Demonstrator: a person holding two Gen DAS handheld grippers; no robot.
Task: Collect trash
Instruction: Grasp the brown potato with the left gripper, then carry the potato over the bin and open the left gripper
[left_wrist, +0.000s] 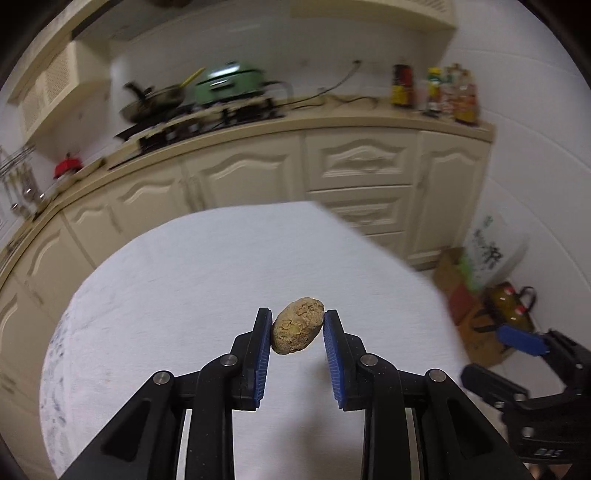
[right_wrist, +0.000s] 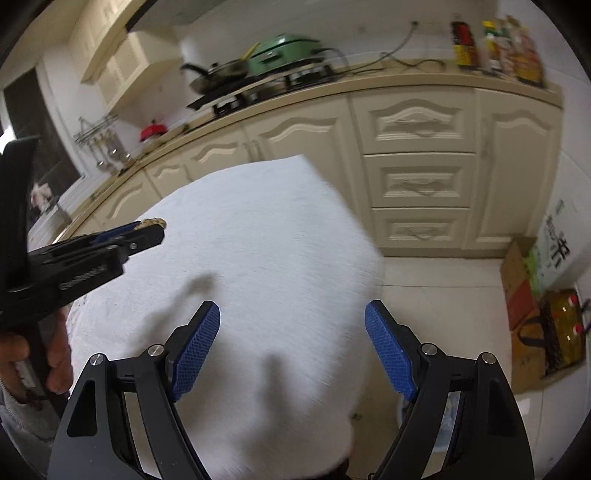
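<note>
A brown, lumpy, egg-sized piece of trash (left_wrist: 297, 330) hangs above the white-clothed table (left_wrist: 207, 266), pinched between the blue pads of my left gripper (left_wrist: 297, 314), which is shut on it. The right wrist view shows that gripper (right_wrist: 147, 230) from the side at the left, with the lump (right_wrist: 154, 222) peeking out at its tip. My right gripper (right_wrist: 292, 308) stands open over the table's near right part (right_wrist: 266, 221), nothing between its fingers. In the left wrist view it shows at the lower right (left_wrist: 495, 354), beyond the table's edge.
Cream cupboards (right_wrist: 417, 122) run behind the table under a counter with a pan (right_wrist: 218, 72), a green cooker (right_wrist: 284, 51) and bottles (right_wrist: 495, 40). Cardboard boxes and a bag with bottles (right_wrist: 557, 332) sit on the floor at the right. A hand (right_wrist: 55, 354) grips the left tool.
</note>
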